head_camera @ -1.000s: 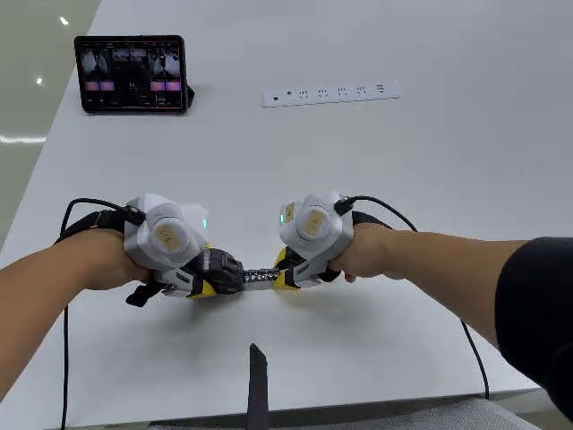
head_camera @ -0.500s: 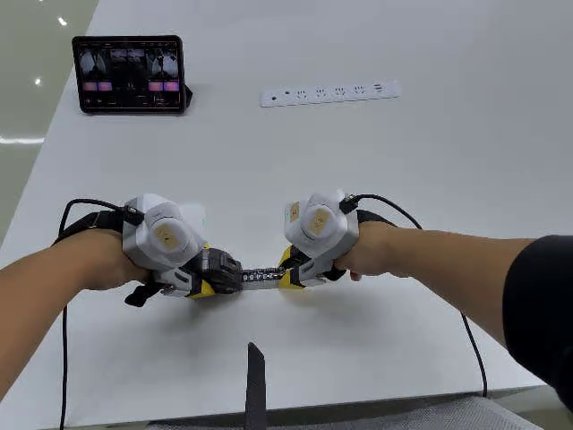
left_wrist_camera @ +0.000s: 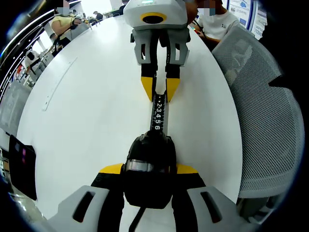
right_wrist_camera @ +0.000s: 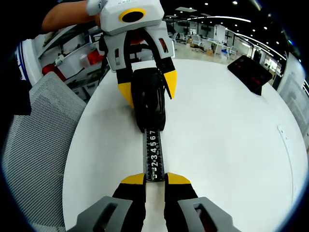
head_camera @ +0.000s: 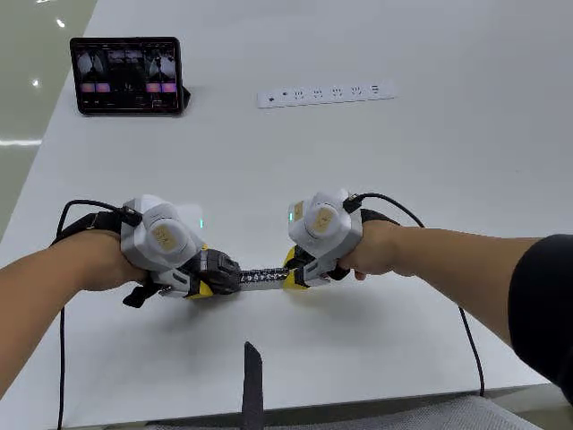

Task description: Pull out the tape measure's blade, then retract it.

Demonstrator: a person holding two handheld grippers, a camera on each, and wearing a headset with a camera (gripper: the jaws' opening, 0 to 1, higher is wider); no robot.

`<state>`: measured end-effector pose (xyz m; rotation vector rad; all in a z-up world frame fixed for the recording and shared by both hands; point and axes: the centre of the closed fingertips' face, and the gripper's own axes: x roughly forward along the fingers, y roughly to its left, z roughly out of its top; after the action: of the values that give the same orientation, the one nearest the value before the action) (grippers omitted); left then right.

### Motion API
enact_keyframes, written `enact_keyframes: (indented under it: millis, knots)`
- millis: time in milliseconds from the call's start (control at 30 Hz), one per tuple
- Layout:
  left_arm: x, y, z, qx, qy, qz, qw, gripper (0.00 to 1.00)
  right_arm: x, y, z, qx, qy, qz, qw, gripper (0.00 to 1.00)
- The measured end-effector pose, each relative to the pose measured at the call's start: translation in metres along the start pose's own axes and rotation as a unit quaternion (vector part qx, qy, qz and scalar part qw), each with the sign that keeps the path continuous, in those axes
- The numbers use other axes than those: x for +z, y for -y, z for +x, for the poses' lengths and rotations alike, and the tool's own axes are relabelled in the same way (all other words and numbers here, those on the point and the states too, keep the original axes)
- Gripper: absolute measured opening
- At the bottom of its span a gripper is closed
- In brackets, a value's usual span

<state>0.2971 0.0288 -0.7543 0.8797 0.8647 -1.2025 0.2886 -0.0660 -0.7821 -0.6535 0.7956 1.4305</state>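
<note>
— Tape measure [head_camera: 222,271], where?
— Case clamped in the left gripper [left_wrist_camera: 148,170] jaws; blade [left_wrist_camera: 158,113] tip pinched in the right gripper [right_wrist_camera: 155,181] jaws, a short run showing between.
— Step?
— Pulling out, I judge. Next: draw the jaws straight apart, then ease back.

The white-grey left gripper [head_camera: 209,279] and right gripper [head_camera: 292,277] have rounded housings with yellow discs and black, yellow-tipped jaws. A black cable [head_camera: 61,367] trails from each; dark sleeve [head_camera: 543,309] at four o'clock.
</note>
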Motion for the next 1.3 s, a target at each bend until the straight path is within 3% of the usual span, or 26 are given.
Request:
enact_keyframes:
  millis: [1300]
  knots:
    - [0.001, -0.001, 0.003, 0.001, 0.004, -0.002, 1.0, 0.33, -0.014, 0.0, -0.013, -0.003, -0.001, 0.013, 0.9999, 0.1]
